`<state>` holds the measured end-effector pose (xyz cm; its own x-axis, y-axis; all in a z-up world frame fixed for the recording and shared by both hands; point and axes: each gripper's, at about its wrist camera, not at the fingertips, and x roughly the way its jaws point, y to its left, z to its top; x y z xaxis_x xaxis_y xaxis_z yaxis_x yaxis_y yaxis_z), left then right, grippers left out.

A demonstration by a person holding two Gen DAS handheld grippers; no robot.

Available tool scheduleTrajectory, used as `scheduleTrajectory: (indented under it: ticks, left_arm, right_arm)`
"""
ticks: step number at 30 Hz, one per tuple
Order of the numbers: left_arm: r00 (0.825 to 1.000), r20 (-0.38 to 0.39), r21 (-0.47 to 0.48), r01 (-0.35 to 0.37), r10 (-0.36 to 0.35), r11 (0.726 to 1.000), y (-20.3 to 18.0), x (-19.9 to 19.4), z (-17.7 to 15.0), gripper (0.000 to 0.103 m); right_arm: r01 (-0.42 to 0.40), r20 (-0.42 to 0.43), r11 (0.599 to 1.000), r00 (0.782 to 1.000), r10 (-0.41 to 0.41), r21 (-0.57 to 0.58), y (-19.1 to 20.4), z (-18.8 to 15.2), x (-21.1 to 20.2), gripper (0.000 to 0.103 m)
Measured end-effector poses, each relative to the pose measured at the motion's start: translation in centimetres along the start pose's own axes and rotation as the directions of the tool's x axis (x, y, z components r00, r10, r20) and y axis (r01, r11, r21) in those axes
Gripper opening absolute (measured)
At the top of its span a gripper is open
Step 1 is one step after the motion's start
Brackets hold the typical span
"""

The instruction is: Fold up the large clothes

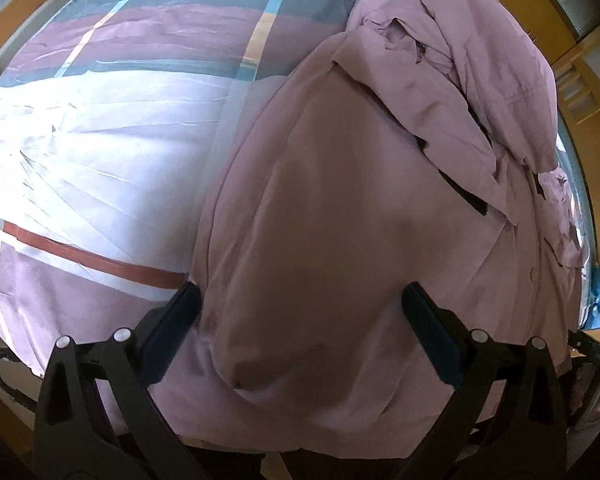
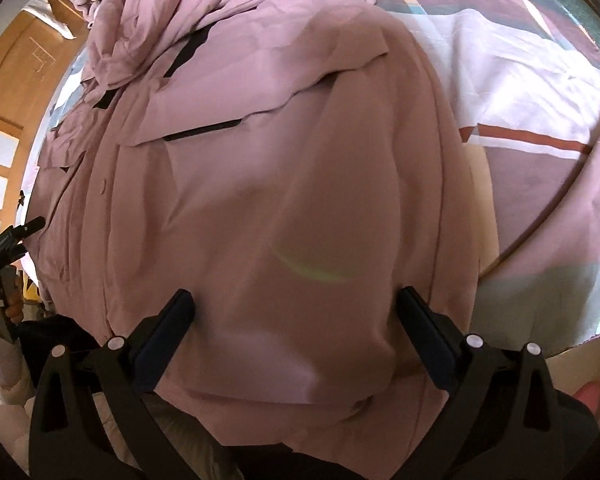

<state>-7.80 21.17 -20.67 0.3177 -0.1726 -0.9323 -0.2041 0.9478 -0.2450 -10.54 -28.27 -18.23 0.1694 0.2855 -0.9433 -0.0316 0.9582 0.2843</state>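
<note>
A large mauve coat (image 1: 360, 208) with dark pocket slits and a snap button lies spread on the bed, its upper part bunched in folds at the far end (image 1: 472, 52). My left gripper (image 1: 300, 296) is open, with its fingers straddling the near left part of the coat. The right wrist view shows the same coat (image 2: 284, 184). There my right gripper (image 2: 296, 296) is open too, its fingers wide apart over the near right part. No fabric is pinched by either gripper. The coat's near hem drops out of sight below the fingers.
The bed cover (image 1: 100, 128) is plaid in white, mauve, teal and rust, and lies bare to the left of the coat and to its right (image 2: 540, 92). A hand holding the other gripper (image 2: 4, 248) shows at the left edge. Wooden furniture (image 2: 16, 80) stands beyond the bed.
</note>
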Motion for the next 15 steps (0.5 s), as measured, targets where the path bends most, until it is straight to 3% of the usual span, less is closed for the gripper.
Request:
scheduleTrajectory:
  ticks: [3, 5, 8, 10, 12, 15]
  left_arm:
    - [1.000, 0.016, 0.001, -0.011, 0.011, 1.000, -0.4, -0.2, -0.7, 0.101]
    - [1.000, 0.028, 0.005, -0.014, 0.014, 1.000, -0.5, -0.2, -1.5, 0.101]
    - [0.998, 0.052, 0.012, -0.018, 0.017, 1.000, -0.8, -0.3, -2.1, 0.101]
    - [0.998, 0.067, 0.014, -0.008, 0.007, 1.000, -0.8, -0.6, -2.4, 0.097]
    - [0.996, 0.087, 0.013, 0.010, -0.011, 1.000, -0.9, -1.0, -3.0, 0.087]
    - [0.993, 0.112, -0.001, 0.026, -0.026, 1.000, -0.9, -1.6, -3.5, 0.080]
  right_arm:
    - [0.003, 0.011, 1.000, 1.000, -0.003, 0.004, 0.1, 0.3, -0.1, 0.100]
    - [0.008, 0.023, 1.000, 1.000, -0.008, -0.011, 0.5, 0.2, -0.5, 0.090]
    - [0.054, 0.037, 0.997, 0.998, -0.052, -0.052, 1.1, 0.3, -1.4, 0.065]
    - [0.070, 0.049, 0.995, 0.997, -0.066, -0.072, 1.3, 0.5, -2.1, 0.042]
    - [0.070, 0.057, 0.993, 0.996, -0.065, -0.094, 1.7, 0.7, -2.6, 0.031]
    - [0.062, 0.054, 0.993, 0.997, -0.057, -0.099, 1.7, 1.0, -2.7, 0.029]
